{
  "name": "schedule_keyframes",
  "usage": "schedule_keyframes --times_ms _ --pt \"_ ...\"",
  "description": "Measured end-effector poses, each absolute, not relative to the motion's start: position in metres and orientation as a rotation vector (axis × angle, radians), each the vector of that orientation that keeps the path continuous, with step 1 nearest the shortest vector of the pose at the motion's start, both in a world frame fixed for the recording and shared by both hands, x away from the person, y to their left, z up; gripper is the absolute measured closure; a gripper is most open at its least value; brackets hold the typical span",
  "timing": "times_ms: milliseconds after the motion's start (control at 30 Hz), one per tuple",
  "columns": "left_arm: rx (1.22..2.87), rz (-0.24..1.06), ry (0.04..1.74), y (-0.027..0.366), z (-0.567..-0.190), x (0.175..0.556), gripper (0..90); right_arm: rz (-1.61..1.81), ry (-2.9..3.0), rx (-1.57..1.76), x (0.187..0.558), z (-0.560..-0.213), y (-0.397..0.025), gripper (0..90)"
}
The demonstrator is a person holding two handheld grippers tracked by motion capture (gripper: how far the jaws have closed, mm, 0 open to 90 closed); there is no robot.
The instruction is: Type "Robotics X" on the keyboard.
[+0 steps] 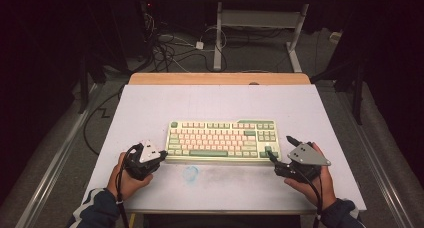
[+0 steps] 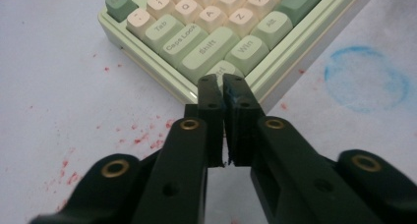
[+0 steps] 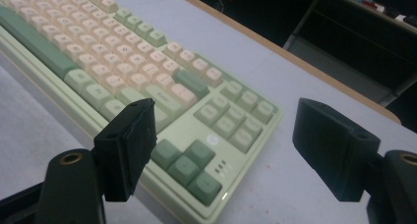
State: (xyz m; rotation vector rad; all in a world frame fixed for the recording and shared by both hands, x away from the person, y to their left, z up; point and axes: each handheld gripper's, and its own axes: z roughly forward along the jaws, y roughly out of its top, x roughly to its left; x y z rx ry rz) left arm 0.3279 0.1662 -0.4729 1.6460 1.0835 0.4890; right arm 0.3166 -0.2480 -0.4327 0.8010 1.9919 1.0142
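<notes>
A pale green keyboard [image 1: 222, 139] with cream and green keys lies in the middle of the white table top [image 1: 150, 108]. My left gripper [image 1: 162, 155] is shut with nothing between its jaws. Its tips [image 2: 221, 84] rest at the keyboard's [image 2: 206, 32] front left corner, by the Ctrl key; whether they touch it is unclear. My right gripper [image 1: 280, 148] is open at the keyboard's front right corner. In the right gripper view its jaws [image 3: 231, 135] stand wide apart on either side of the arrow keys [image 3: 189, 167], above the keyboard [image 3: 98, 62].
A faint blue ring stain [image 1: 190, 173] marks the table in front of the keyboard, also in the left gripper view as a ring stain [image 2: 366, 79]. Red specks [image 2: 142, 138] dot the surface. Beyond the wooden far edge [image 1: 220, 78] are floor cables [image 1: 165, 48] and another table's legs [image 1: 218, 38].
</notes>
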Motion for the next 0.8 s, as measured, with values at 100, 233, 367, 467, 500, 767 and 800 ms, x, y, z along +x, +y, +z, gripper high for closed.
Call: schedule_keyframes --times_ms 100,233,367,467,500,767,800 --pt "1.623 0.483 1.054 0.168 -0.465 0.326 87.3 1.005 2.004 0.824 0.312 -0.438 -0.254 25.3" --pt "1.617 0.459 1.042 0.165 -0.457 0.328 87.3 0.999 2.018 0.840 0.307 -0.443 -0.260 25.3" --pt "1.605 0.427 1.019 0.157 -0.448 0.333 87.3 0.987 2.022 0.844 0.305 -0.444 -0.262 25.3" --pt "1.606 0.393 0.994 0.145 -0.442 0.337 87.3 0.992 2.019 0.849 0.306 -0.445 -0.261 25.4" --pt "1.613 0.389 0.982 0.139 -0.440 0.338 87.3 0.994 2.025 0.844 0.307 -0.445 -0.260 25.3" --pt "1.676 0.360 0.872 0.086 -0.435 0.349 87.3 0.973 2.055 0.827 0.307 -0.449 -0.254 25.4" --pt "1.696 0.359 0.861 0.081 -0.436 0.351 87.3 0.965 2.057 0.824 0.307 -0.450 -0.254 25.4"
